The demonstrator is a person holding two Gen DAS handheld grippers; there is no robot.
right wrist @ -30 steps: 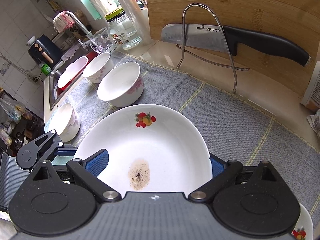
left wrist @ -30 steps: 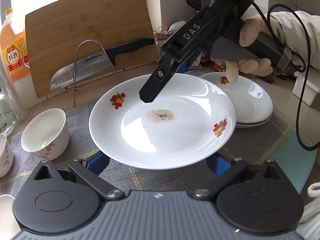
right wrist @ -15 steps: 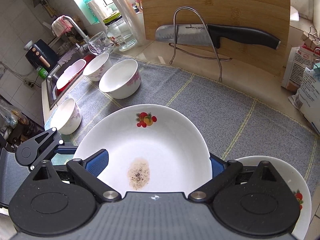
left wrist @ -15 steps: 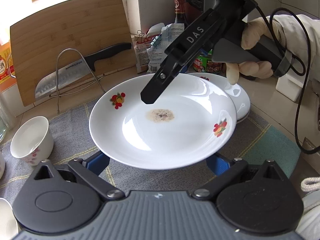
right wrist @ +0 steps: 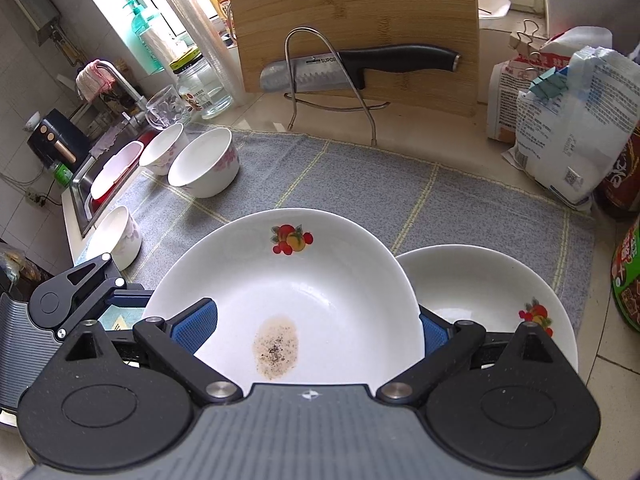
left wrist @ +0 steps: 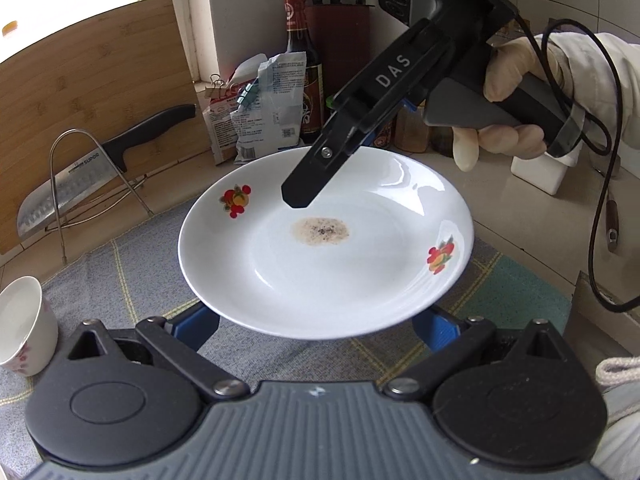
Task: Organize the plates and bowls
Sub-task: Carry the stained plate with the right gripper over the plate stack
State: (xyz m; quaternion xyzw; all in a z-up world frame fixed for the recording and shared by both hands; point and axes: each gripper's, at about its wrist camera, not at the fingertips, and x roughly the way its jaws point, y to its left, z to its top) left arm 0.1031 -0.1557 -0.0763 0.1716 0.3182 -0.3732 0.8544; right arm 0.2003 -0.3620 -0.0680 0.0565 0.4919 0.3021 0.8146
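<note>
Right wrist view: both tongs, right (right wrist: 316, 328) and left (left wrist: 316, 322), pinch the stained plate (right wrist: 304, 292) above the stacked plates (right wrist: 488, 296); bowls (right wrist: 204, 164) stand well apart.

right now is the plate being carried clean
No, the plate has a brownish speckled stain in its middle.

Each camera sits on its own hand-held gripper, looking forward and down along the fingers, close over the desk (right wrist: 460, 152). The left view faces the right side. Both share the stained plate (left wrist: 320, 264) (right wrist: 320, 300), cutting board (left wrist: 92, 104) (right wrist: 352, 12) and knife (left wrist: 100, 156) (right wrist: 360, 64).
</note>
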